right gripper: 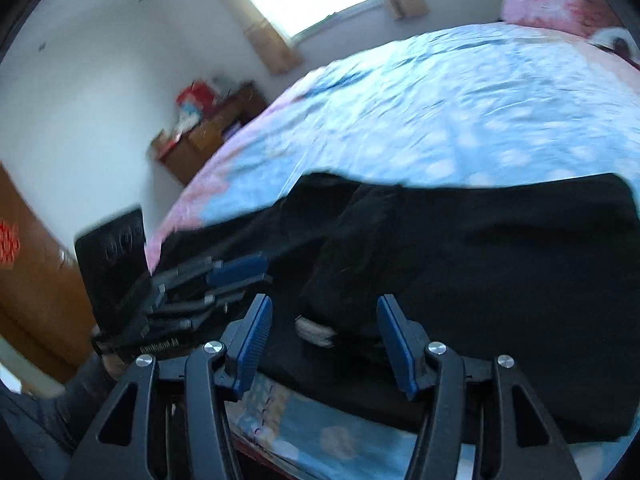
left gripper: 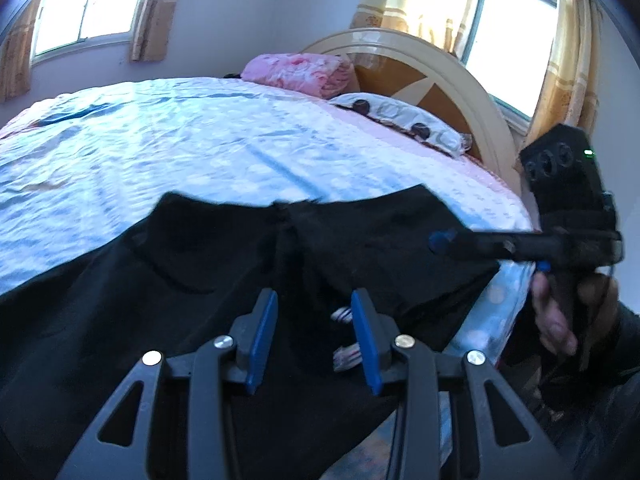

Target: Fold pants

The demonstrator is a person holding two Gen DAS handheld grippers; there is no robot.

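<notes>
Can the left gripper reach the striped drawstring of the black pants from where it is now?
Probably yes: the left gripper is open, and the drawstring lies uncovered on the pants between its fingers.

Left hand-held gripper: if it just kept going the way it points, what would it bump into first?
Most likely the black pants spread on the bed. The left hand-held gripper is open, angled down over the fabric near a striped drawstring; depth is uncertain.
</notes>
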